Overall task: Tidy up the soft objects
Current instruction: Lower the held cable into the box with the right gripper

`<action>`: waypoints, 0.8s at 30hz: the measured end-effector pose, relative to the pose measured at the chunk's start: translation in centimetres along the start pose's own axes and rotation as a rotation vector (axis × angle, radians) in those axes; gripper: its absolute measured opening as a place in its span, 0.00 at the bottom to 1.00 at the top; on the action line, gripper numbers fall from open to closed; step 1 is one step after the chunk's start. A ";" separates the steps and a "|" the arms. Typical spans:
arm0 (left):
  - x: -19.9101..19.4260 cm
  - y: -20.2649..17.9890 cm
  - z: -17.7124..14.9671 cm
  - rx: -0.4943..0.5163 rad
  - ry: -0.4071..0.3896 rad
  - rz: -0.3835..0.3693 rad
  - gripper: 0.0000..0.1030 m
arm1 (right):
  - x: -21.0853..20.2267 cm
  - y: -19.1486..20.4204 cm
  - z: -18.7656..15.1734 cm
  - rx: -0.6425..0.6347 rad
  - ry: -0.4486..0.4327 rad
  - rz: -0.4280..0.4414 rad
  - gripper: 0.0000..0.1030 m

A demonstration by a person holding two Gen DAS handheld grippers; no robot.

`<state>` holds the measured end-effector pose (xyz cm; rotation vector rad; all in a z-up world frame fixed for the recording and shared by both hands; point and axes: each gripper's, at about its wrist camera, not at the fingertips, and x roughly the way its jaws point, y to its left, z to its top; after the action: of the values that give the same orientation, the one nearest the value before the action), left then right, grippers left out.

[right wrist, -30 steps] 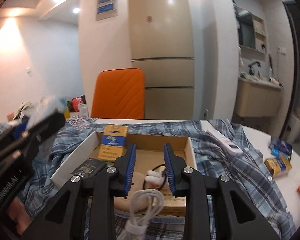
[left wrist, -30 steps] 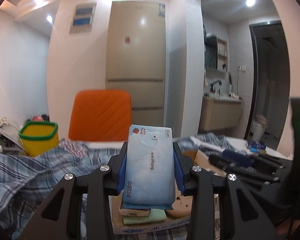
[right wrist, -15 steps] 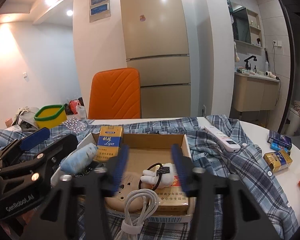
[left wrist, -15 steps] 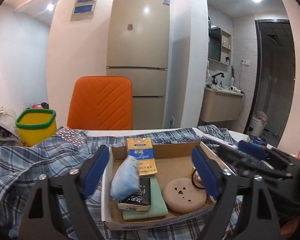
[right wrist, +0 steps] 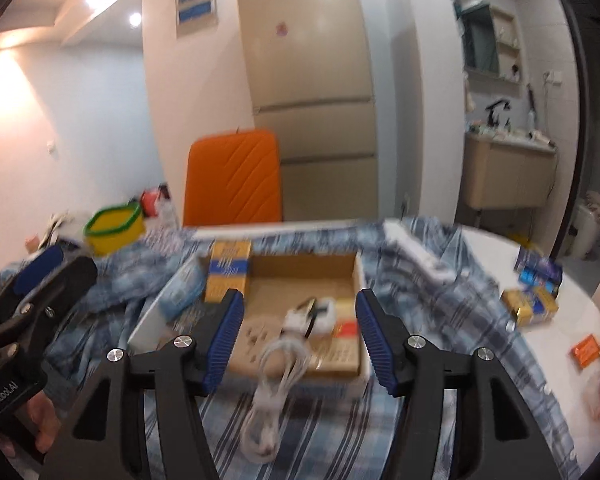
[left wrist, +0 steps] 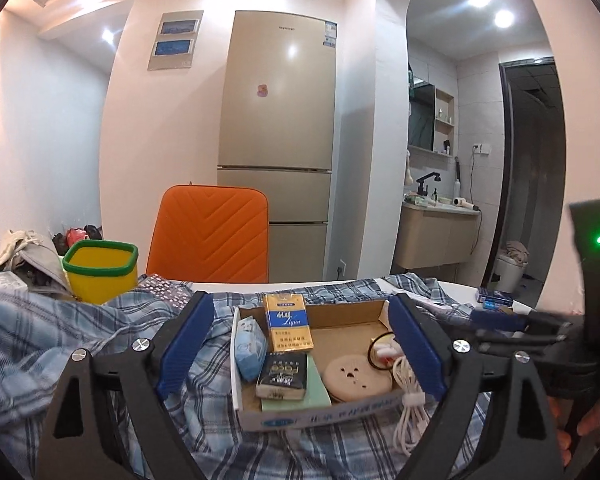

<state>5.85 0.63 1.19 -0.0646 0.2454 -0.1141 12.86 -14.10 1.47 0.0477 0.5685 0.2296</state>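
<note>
Both sets of jaws are empty: left gripper gaping wide, right gripper still opening. Blue tissue pack leans against the left wall of the cardboard box, white cable drooping over its front edge.
</note>
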 end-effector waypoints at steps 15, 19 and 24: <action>2.5 -0.7 -1.7 0.034 0.102 -0.001 0.86 | 5.4 -0.1 -3.9 0.105 0.365 0.095 0.42; 3.1 -0.3 -2.0 0.011 0.132 -0.001 0.86 | 6.1 0.0 -4.2 0.112 0.397 0.108 0.26; 3.2 0.0 -2.1 0.001 0.142 0.007 0.86 | 5.7 0.7 -4.1 0.079 0.377 0.104 0.22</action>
<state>8.41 0.13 -1.64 -0.0543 0.3874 -0.1118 15.16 -12.17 -4.91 0.1119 0.9520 0.3203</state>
